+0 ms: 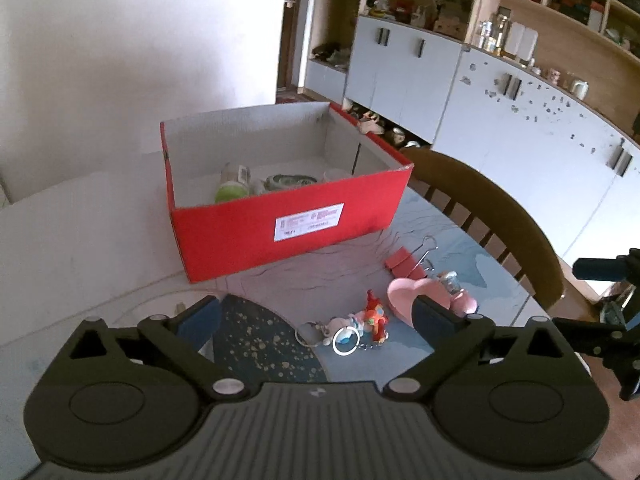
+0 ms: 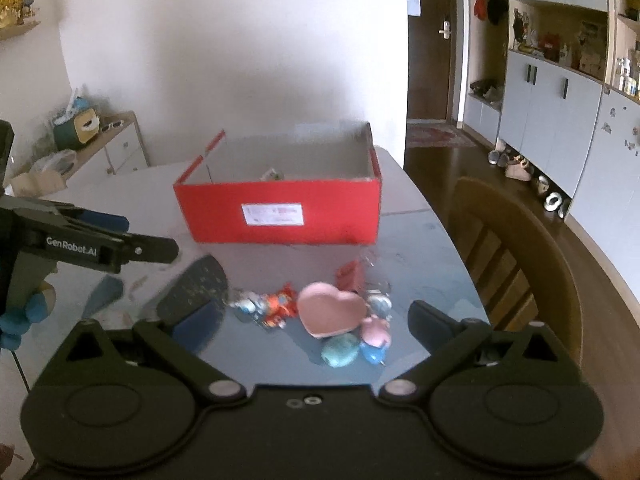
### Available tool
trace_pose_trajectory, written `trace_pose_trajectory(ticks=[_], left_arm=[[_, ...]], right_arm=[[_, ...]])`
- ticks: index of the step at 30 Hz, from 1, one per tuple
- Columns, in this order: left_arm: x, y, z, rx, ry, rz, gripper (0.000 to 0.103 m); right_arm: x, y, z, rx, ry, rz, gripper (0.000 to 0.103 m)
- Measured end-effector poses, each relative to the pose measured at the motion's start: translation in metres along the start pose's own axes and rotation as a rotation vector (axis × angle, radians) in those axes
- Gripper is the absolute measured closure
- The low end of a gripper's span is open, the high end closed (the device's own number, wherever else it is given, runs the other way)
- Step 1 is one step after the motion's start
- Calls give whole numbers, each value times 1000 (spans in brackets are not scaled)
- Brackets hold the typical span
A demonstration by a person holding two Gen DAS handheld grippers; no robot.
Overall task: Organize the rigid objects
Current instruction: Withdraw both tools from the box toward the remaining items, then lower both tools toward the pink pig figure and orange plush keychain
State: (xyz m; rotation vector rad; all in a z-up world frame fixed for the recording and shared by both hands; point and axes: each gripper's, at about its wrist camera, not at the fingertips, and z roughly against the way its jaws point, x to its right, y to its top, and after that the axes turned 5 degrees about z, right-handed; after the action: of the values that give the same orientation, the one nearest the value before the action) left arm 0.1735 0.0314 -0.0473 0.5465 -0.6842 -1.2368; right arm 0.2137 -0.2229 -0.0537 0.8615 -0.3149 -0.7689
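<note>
Left wrist view: a red box (image 1: 280, 216) is sitting beyond the spread jaws of the left gripper (image 1: 316, 312), empty; a pink heart dish (image 1: 408, 296) and keychain toys (image 1: 360, 324) are lying between them. The right gripper (image 2: 316, 320) is gaping too, empty.

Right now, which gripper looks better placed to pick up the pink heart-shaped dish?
Probably the right gripper: its open jaws frame the pink heart-shaped dish. The left gripper frames the keychain figures instead.

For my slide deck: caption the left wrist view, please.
Open left gripper above keychain toys and a pink heart dish, near a red box.
</note>
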Motion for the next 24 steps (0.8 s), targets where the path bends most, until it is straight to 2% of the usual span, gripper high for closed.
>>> trace_pose_trajectory(ticks=[7, 13, 21, 24], left_arm=[[9, -16, -16, 1, 33, 64, 1], [25, -29, -35, -41, 46, 98, 1], [50, -42, -52, -42, 62, 24, 1], [56, -44, -62, -43, 54, -8, 1]], right_arm=[[21, -12, -7, -35, 29, 59, 2], [38, -20, -19, -63, 84, 87, 6], [62, -22, -40, -102, 83, 41, 13], [68, -22, -50, -123, 92, 9, 19]])
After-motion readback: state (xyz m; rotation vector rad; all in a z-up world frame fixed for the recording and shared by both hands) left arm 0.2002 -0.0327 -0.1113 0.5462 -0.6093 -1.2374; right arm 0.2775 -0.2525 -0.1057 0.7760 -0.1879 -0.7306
